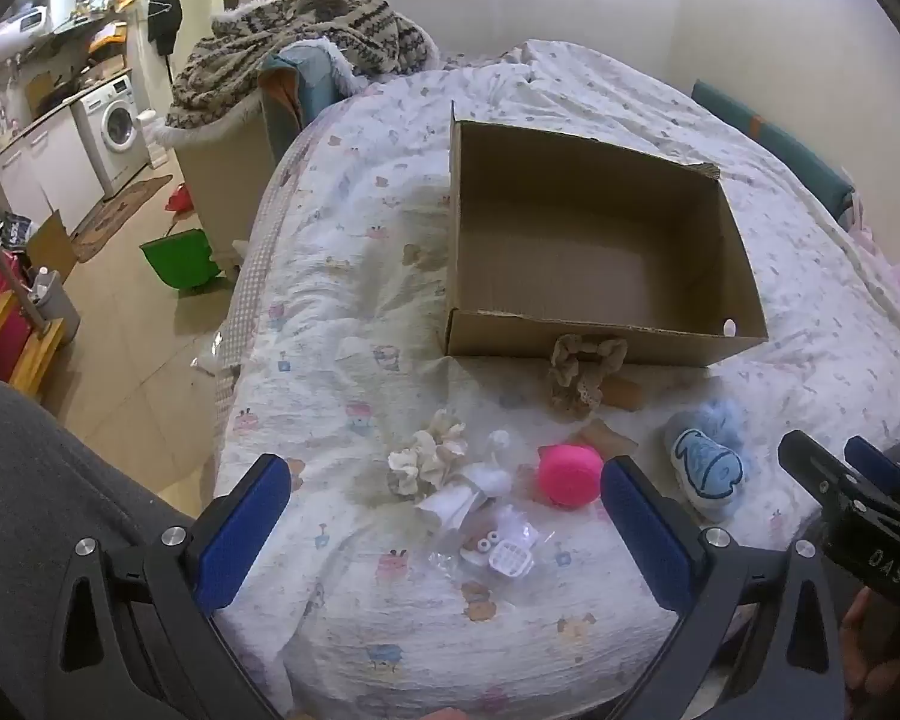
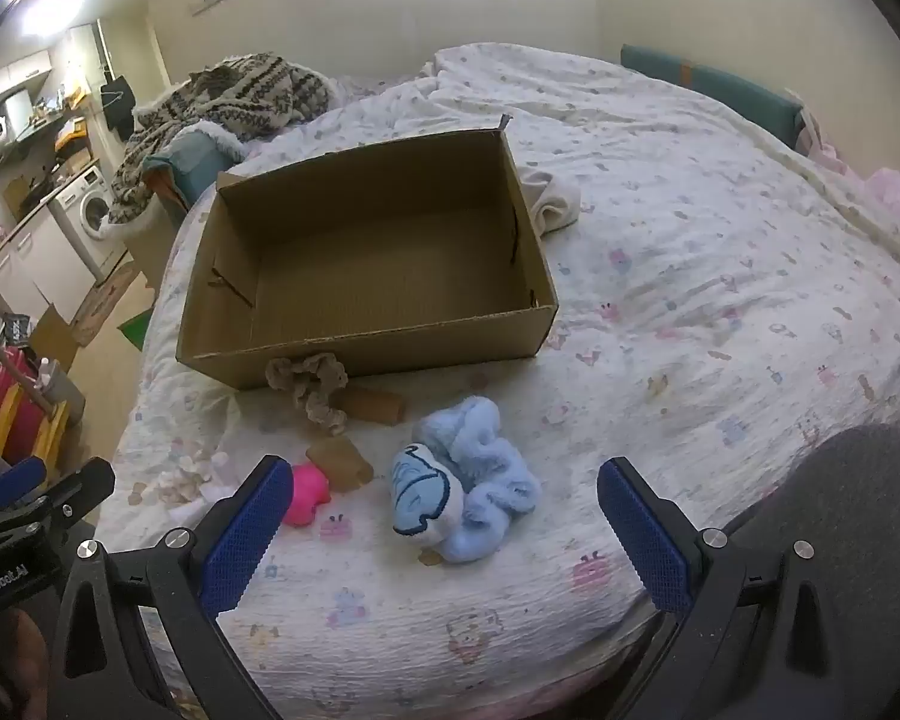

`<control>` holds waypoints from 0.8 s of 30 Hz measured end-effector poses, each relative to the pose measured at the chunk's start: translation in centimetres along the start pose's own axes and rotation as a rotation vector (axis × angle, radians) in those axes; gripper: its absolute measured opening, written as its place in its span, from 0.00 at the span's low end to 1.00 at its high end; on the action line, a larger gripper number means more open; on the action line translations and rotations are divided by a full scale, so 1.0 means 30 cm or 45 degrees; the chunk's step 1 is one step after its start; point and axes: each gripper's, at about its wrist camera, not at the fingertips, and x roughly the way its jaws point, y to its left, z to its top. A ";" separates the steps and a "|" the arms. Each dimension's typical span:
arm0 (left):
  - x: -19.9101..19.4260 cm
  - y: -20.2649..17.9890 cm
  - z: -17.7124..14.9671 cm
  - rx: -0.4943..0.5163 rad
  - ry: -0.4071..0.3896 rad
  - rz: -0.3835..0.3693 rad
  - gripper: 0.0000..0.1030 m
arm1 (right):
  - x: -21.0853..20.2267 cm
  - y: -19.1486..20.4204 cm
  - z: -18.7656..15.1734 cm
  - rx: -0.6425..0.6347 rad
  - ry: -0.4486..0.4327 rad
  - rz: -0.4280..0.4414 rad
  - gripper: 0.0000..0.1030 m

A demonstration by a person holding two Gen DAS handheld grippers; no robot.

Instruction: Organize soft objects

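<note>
Left wrist view: the left gripper (image 1: 444,531) is held spread wide above the bed (image 1: 342,312), nothing caught between its blue pads (image 1: 243,531). The box (image 1: 600,240) is seen lying open on the bedspread, its floor bare. Against the box's near wall a brown scrunchie (image 1: 582,372) is draped. Nearer than the box, a pink ball (image 1: 570,475) is seen just beside a cardboard tube (image 1: 609,438). Left of the ball, and nearer than the box, a cream scrunchie (image 1: 426,459) is found touching a heap of white bits and clear wrappers (image 1: 492,534). Off the box's near right corner a blue sock (image 1: 708,462) with a fish patch is laid. The right gripper (image 1: 834,468) is glimpsed beyond the sock.

Right wrist view: the right gripper (image 2: 441,531) is likewise kept released, pads (image 2: 645,543) far apart, nothing held. The sock (image 2: 465,480) is framed between them, nearer than the box (image 2: 366,258). The brown scrunchie (image 2: 309,384) is shown against the box's front wall, with a second tube (image 2: 375,405) lying just beside it. The ball (image 2: 306,492) is partly hidden by the left pad. A white cloth (image 2: 549,198) is tucked against the box's far right side.
</note>
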 end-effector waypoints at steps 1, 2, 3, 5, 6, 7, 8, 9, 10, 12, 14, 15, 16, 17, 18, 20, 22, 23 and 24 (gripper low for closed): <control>0.004 0.004 0.003 -0.009 0.026 -0.014 1.00 | 0.000 -0.001 0.000 0.000 0.000 0.000 1.00; 0.005 0.003 0.003 -0.008 0.027 -0.012 1.00 | 0.002 -0.002 -0.001 -0.001 0.001 0.001 1.00; 0.004 0.004 0.003 -0.006 0.027 -0.013 1.00 | 0.004 -0.004 -0.001 0.000 0.003 0.001 1.00; 0.004 0.006 0.004 -0.002 0.025 -0.011 1.00 | -0.002 0.005 0.003 -0.001 0.005 0.002 1.00; 0.005 0.008 0.005 0.000 0.026 -0.012 1.00 | -0.003 0.006 -0.003 -0.006 -0.001 -0.001 1.00; 0.007 0.010 0.007 0.002 0.027 -0.013 1.00 | -0.002 0.005 -0.003 -0.005 -0.001 -0.001 1.00; 0.008 0.013 0.008 0.004 0.027 -0.013 1.00 | -0.002 0.004 -0.003 -0.004 -0.002 -0.002 1.00; 0.002 0.001 0.002 -0.003 0.018 0.000 1.00 | -0.004 0.007 -0.002 -0.011 -0.003 -0.004 1.00; 0.000 0.001 0.002 -0.004 0.017 0.000 1.00 | -0.003 0.007 -0.002 -0.010 -0.002 -0.004 1.00; -0.001 0.004 0.003 -0.008 0.017 -0.002 1.00 | -0.001 0.006 -0.002 -0.009 -0.001 -0.004 1.00; 0.001 -0.001 0.001 -0.002 0.017 0.003 1.00 | 0.003 0.005 -0.001 -0.008 0.001 -0.003 1.00; 0.000 -0.002 0.000 -0.003 0.018 0.003 1.00 | -0.002 0.010 -0.004 -0.012 -0.004 -0.006 1.00; 0.000 -0.001 0.001 -0.002 0.017 0.003 1.00 | -0.003 0.005 -0.004 -0.013 -0.008 -0.004 1.00; 0.001 -0.001 0.001 0.000 0.015 0.002 1.00 | -0.003 0.006 -0.004 -0.012 -0.007 -0.005 1.00; 0.000 -0.001 0.001 0.000 0.015 0.002 1.00 | -0.003 0.006 -0.004 -0.012 -0.008 -0.006 1.00; 0.001 -0.001 0.001 0.002 0.015 0.001 1.00 | -0.003 0.006 -0.004 -0.012 -0.008 -0.005 1.00; 0.000 0.001 0.001 0.001 0.014 0.002 1.00 | -0.004 0.006 -0.004 -0.013 -0.009 -0.006 1.00; 0.002 0.003 0.002 0.001 0.015 0.002 1.00 | -0.004 0.006 -0.004 -0.013 -0.009 -0.005 1.00; 0.001 0.004 0.002 0.002 0.016 0.002 1.00 | -0.004 0.006 -0.004 -0.013 -0.009 -0.005 1.00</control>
